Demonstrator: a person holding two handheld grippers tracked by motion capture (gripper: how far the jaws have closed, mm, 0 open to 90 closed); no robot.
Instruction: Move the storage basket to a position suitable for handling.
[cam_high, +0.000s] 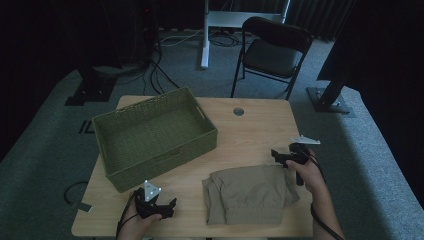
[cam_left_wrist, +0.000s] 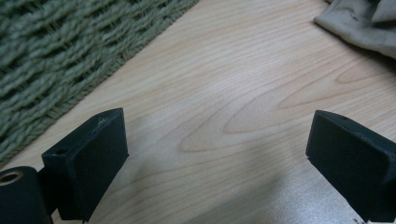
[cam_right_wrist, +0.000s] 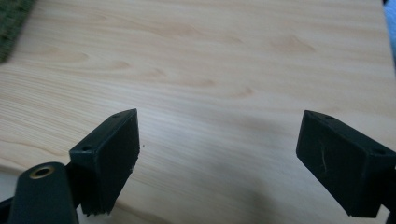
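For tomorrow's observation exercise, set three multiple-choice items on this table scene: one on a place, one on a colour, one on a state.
1. Where does the folded garment lie on the table?
A. Inside the basket
B. On the tabletop, between the two grippers
C. On the chair

2. What colour is the woven basket?
A. Green
B. Red
C. White

3. How do the jaws of the left gripper stand?
A. Shut on the garment
B. Shut on nothing
C. Open, with bare wood between them

Key: 1 B, the high view shows it on the wood right of the left gripper and beside the right gripper. 2 A, its weave is olive green. 3 C, the left gripper view shows the jaws wide apart.
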